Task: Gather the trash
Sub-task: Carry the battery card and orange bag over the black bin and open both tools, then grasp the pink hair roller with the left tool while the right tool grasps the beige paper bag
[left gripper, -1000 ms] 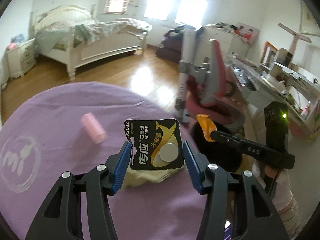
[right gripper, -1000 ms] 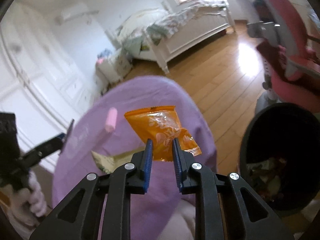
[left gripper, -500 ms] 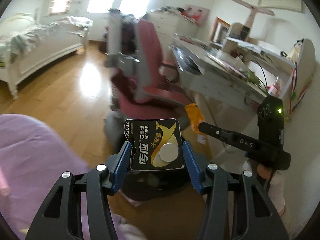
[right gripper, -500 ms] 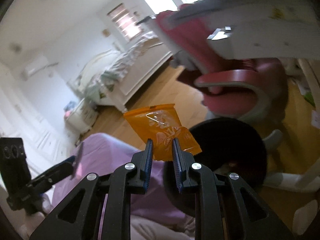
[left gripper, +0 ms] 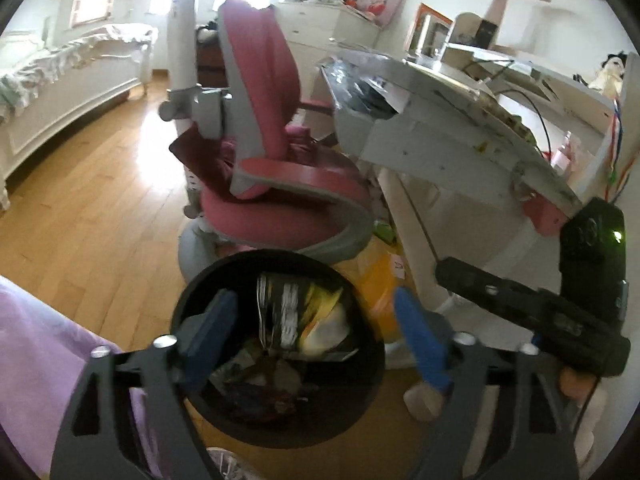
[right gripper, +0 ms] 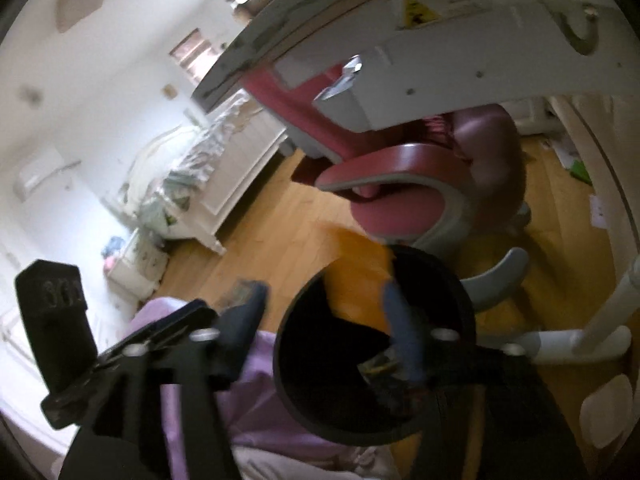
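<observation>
A round black trash bin (left gripper: 372, 344) stands on the wooden floor, with several pieces of trash inside. My left gripper (left gripper: 316, 336) is open and empty right above it. The black and yellow battery pack (left gripper: 296, 316) is blurred in the bin's mouth between the fingers. In the right wrist view the bin (right gripper: 456, 292) is below my right gripper (right gripper: 328, 328), which is open. The orange snack wrapper (right gripper: 360, 276) is a blur at the bin's rim between its fingers. The right gripper also shows in the left wrist view (left gripper: 444, 276).
A pink and grey desk chair (left gripper: 280, 184) stands just behind the bin. A white desk (left gripper: 452, 132) is to the right of it. The purple cloth-covered table (left gripper: 36, 368) is at the lower left. A white bed (left gripper: 68, 80) is far left.
Both grippers swung from the purple table to over the bin and opened. The battery pack left the left gripper and the orange wrapper left the right gripper.
</observation>
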Demonstrator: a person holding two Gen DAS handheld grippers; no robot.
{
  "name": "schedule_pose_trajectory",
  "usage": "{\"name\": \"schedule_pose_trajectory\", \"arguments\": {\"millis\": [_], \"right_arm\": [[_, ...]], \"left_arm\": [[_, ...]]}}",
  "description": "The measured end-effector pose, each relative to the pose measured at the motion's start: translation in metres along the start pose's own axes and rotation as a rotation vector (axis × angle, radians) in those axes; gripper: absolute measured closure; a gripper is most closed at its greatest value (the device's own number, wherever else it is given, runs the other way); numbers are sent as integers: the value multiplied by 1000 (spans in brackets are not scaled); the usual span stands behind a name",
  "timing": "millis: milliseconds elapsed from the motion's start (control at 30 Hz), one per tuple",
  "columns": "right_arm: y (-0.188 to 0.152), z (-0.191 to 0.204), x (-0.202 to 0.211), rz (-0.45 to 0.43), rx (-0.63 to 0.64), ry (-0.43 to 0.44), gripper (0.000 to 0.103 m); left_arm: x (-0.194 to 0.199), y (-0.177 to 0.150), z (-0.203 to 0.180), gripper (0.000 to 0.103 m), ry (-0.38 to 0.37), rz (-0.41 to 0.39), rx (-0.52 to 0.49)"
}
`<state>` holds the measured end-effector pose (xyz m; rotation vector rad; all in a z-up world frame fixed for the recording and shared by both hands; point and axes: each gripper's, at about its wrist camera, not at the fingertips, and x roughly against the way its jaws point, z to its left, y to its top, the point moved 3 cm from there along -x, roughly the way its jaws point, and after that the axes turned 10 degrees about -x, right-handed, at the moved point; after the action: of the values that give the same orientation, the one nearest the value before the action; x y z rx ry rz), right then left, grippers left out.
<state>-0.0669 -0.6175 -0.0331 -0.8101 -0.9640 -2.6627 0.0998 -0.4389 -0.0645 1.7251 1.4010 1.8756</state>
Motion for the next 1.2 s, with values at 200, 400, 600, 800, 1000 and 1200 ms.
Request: {"name": "schedule_pose_trajectory", "arguments": {"millis": [200, 400, 600, 800, 1000, 1200], "right_arm": [[-9, 13, 3, 13, 10, 14, 29], [-36, 60, -17, 92, 118, 61, 29], [-94, 136, -45, 251, 350, 148, 29], [-186, 223, -71, 424, 722, 255, 29], [-263, 282, -94, 513, 1038, 314, 30], [-308, 306, -125, 576, 1237, 289, 41]], "left_arm": [[40, -7, 15, 17, 58, -39, 23], [112, -33, 69, 17, 224, -99, 114], [178, -95, 166, 17, 516, -37, 300], [199, -149, 239, 25, 603, 65, 438], [179, -163, 262, 46, 558, 129, 441], [179, -168, 269, 70, 591, 120, 416]]}}
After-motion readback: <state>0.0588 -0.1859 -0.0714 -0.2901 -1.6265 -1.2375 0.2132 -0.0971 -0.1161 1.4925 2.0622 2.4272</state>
